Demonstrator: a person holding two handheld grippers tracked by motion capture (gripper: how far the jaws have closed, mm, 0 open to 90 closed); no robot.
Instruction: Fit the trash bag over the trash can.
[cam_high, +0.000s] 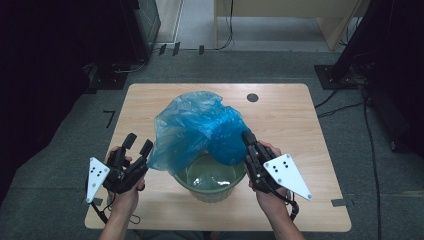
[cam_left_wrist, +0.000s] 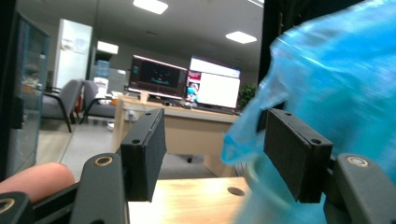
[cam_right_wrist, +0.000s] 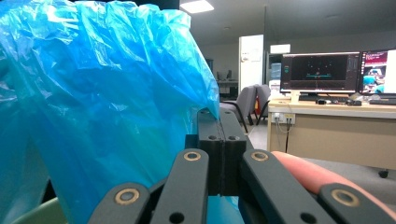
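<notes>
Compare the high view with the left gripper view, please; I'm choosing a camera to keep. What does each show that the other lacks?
High view alone: the green bin under the blue bag, and the right gripper shut on the bag's edge. Left gripper view alone: monitors on a desk behind, and the gap between the open jaws. Both: the bag, the table and the left gripper.

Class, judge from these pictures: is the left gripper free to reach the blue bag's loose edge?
Probably yes. The left gripper has open, empty jaws beside the blue bag, with nothing between them. The right gripper pinches the bag's far side.
</notes>
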